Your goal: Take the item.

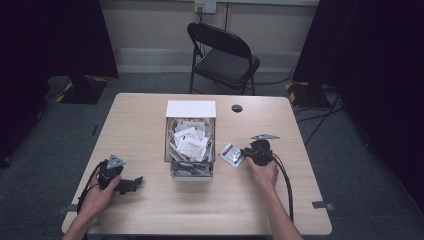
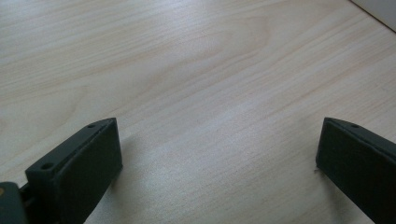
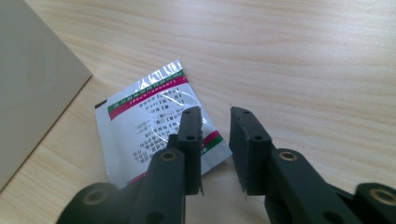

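Note:
A silver sachet [image 3: 142, 119] with a green and magenta band and printed text lies flat on the wooden table [image 1: 150, 120], just right of the box. My right gripper [image 3: 215, 116] hovers at its near corner, the jaws a narrow gap apart with nothing pinched between them; one jaw overlaps the sachet's edge. In the high view the sachet [image 1: 231, 154] lies by the right gripper [image 1: 243, 153]. My left gripper [image 1: 136, 182] rests at the table's front left, and its jaws [image 2: 217, 144] stand wide open over bare wood.
A clear box [image 1: 172, 167] with a white raised lid [image 1: 191, 108] stands mid-table, holding several white sachets. Its pale side [image 3: 32, 84] is close to the left of the right gripper. A cable hole [image 1: 237, 108] and a black folding chair [image 1: 225, 55] lie beyond.

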`<state>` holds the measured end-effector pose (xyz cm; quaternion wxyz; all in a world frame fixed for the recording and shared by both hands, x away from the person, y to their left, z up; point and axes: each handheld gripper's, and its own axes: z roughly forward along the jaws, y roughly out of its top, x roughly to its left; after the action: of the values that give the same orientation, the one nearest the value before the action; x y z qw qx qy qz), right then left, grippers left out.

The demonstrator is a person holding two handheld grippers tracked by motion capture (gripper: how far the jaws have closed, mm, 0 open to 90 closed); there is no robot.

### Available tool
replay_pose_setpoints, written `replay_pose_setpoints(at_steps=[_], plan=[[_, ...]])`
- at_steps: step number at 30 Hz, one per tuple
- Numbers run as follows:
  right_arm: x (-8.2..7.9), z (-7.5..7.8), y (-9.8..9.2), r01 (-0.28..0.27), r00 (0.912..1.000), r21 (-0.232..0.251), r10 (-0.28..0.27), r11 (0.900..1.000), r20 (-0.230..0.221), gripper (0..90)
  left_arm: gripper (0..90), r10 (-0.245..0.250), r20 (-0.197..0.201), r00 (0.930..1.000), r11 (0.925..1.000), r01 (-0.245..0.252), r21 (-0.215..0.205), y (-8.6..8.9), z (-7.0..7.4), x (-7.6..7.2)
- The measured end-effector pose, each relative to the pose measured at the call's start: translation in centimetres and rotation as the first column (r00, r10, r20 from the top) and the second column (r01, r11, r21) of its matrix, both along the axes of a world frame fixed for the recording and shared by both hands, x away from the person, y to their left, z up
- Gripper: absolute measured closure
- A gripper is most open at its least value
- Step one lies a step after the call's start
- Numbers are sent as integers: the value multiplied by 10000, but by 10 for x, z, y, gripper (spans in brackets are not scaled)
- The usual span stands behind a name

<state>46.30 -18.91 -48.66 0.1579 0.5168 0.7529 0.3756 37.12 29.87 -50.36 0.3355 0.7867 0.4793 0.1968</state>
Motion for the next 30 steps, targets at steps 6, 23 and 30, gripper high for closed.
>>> replay_pose_setpoints(at_steps=[6,23,30], plan=[[0,2,-1,188,9998,227,-189,9996,60,419,0,2,5,10000,10000,-2,-2,0,0,0],[-16,18,-12,188,9998,800,-197,9966,97,144,0,4,4,10000,10000,-4,-5,0,0,0],[-28,24,-21,439,9987,774,-456,9960,205,144,0,3,4,10000,10000,-3,2,0,0,0]])
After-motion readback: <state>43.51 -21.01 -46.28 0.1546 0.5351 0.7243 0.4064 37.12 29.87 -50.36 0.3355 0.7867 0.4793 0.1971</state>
